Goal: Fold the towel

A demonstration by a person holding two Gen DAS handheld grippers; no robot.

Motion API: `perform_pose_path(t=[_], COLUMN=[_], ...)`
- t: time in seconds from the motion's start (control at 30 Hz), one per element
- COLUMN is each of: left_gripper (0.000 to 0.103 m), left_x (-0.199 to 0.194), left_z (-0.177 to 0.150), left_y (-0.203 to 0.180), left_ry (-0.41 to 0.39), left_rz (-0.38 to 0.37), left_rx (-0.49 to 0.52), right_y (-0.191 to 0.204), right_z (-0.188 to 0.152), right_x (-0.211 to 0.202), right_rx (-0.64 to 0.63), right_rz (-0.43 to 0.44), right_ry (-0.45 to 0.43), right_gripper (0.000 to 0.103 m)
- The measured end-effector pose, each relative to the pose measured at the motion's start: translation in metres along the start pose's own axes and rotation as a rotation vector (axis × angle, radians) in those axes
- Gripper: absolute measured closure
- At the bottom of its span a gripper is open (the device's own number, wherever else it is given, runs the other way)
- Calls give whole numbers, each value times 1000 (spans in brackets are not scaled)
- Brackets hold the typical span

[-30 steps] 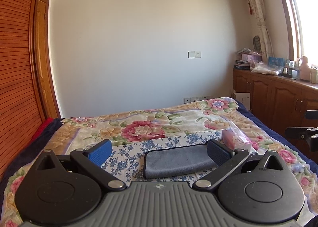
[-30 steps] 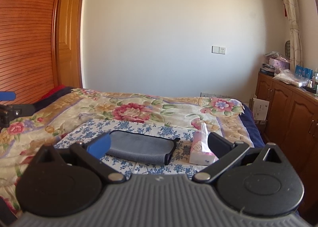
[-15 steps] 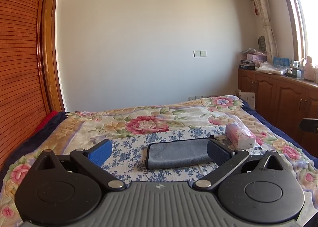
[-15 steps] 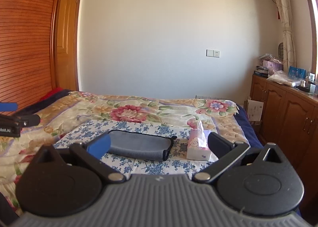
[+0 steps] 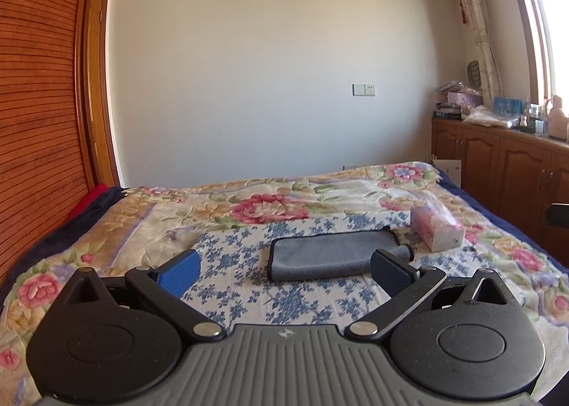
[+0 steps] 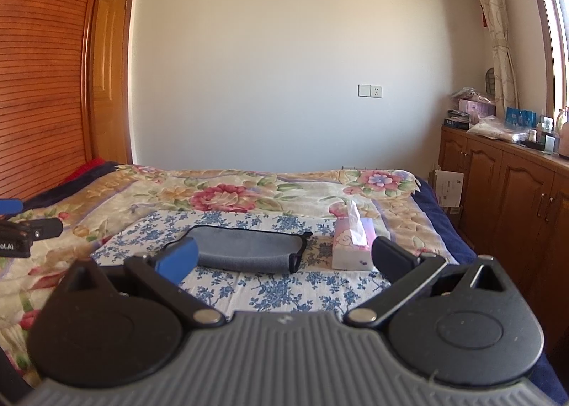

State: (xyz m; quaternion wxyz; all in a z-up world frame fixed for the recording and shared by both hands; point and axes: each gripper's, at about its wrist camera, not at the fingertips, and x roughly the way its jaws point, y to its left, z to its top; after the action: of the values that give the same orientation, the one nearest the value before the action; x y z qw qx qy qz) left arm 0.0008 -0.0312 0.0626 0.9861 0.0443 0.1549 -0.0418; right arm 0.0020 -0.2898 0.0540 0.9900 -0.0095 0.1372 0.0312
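Grey towel [image 5: 334,256] lies folded on the blue-flowered cloth [image 5: 249,274], ahead of the left gripper [image 5: 284,272], nearer its right finger. Left fingers wide apart, holding nothing. Right gripper [image 6: 282,258] likewise spread wide and empty; towel [image 6: 249,249] sits ahead between its fingers, tissue box [image 6: 352,242] just beyond the right finger [image 6: 393,260].

The only legible lettering is white "LAI", its start cut off by the frame edge, on the black body of the left gripper [image 6: 16,221] at the right wrist view's left edge.
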Motion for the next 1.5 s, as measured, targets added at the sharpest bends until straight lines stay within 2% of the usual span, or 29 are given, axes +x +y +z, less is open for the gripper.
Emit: perform_pose_path(t=[0.33,0.63,1.13,1.5], left_gripper=[0,0,0,0], left_x=[-1,-5,-9,-9], left_z=[-24,-39,-44,-46], left_y=[14,14,11,15], left_ry=[3,-20,-58,-64], left_rz=[34,22,22,30], left_rx=[-12,-1,6,-14], right_y=[5,9,5,2], right_z=[-17,-24,-28,-31], right_x=[-1,-3,-7,-6], right_rx=[-3,-33,-14,4], right_rz=[-2,-8,-30,-37], right_ry=[10,-2,-48,-49], right_gripper=[0,0,0,0])
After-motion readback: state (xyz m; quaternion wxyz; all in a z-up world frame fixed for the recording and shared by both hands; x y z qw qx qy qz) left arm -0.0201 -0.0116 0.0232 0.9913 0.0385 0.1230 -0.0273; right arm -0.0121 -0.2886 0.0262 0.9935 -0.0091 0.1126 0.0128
